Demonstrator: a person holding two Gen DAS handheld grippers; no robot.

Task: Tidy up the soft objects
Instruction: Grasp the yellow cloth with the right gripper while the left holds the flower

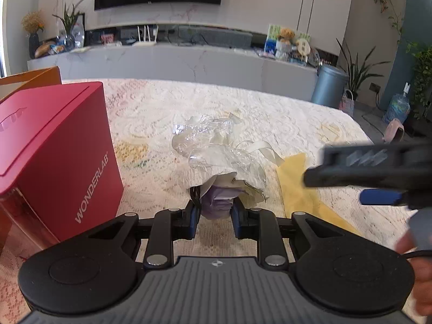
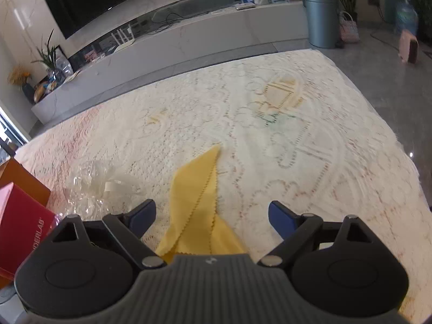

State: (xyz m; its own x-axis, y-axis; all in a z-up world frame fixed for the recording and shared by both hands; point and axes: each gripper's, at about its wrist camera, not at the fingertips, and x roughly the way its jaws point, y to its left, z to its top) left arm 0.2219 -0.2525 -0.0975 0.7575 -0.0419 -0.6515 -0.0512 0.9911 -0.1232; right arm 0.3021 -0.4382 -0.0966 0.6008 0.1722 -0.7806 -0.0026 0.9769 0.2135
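Observation:
My left gripper [image 1: 215, 210] is shut on a bundle of purple fabric wrapped in clear plastic and white paper [image 1: 216, 151], held just above the lace tablecloth. The crinkled plastic also shows in the right wrist view [image 2: 94, 186] at the left. A yellow cloth [image 2: 197, 202] with zigzag edges lies flat on the tablecloth, running under my right gripper [image 2: 212, 216], which is open and hovers over it. The yellow cloth shows in the left wrist view [image 1: 297, 183] too, with the right gripper [image 1: 378, 178] blurred above it at the right.
A red WONDERLAB box [image 1: 59, 151] stands at the left, with an orange box [image 1: 32, 77] behind it. The table's lace cloth [image 2: 270, 135] ends at the far and right edges. A TV cabinet [image 1: 162, 62] and blue bin [image 1: 328, 86] stand beyond.

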